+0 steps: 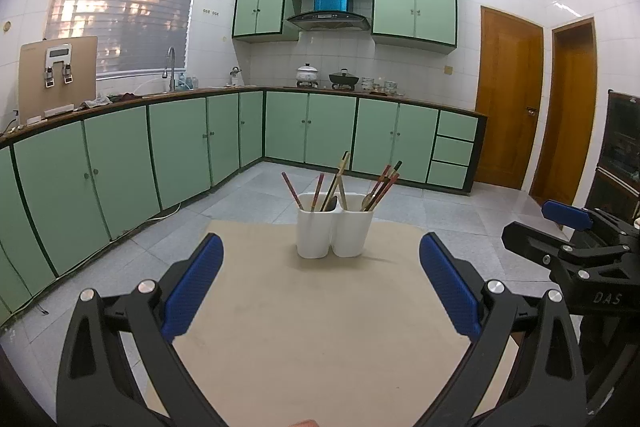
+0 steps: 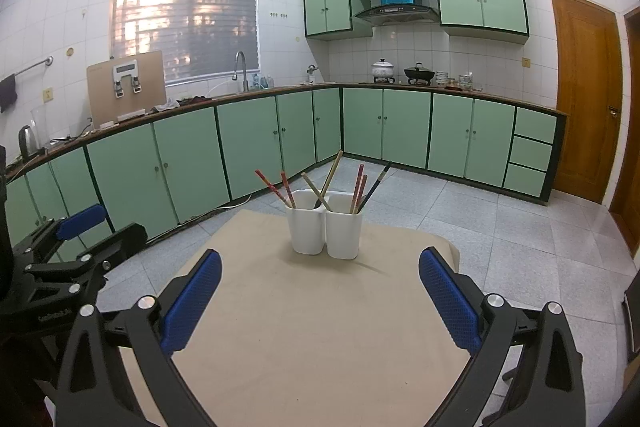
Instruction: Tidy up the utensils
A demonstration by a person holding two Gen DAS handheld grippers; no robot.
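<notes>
A white two-compartment utensil holder (image 1: 334,233) stands near the far edge of a beige table (image 1: 312,327). Several chopsticks (image 1: 382,185) and a spoon lean out of both compartments. The holder also shows in the right wrist view (image 2: 325,233) with its chopsticks (image 2: 358,189). My left gripper (image 1: 320,279) is open and empty, above the table, short of the holder. My right gripper (image 2: 320,283) is open and empty too, beside the left one. The right gripper also shows at the right edge of the left wrist view (image 1: 568,215).
The table (image 2: 312,327) stands in a kitchen with green cabinets (image 1: 180,143) along the far and left walls. A grey tiled floor (image 2: 500,227) lies beyond the table. Wooden doors (image 1: 508,99) are at the right. A pot and a wok sit on the far counter.
</notes>
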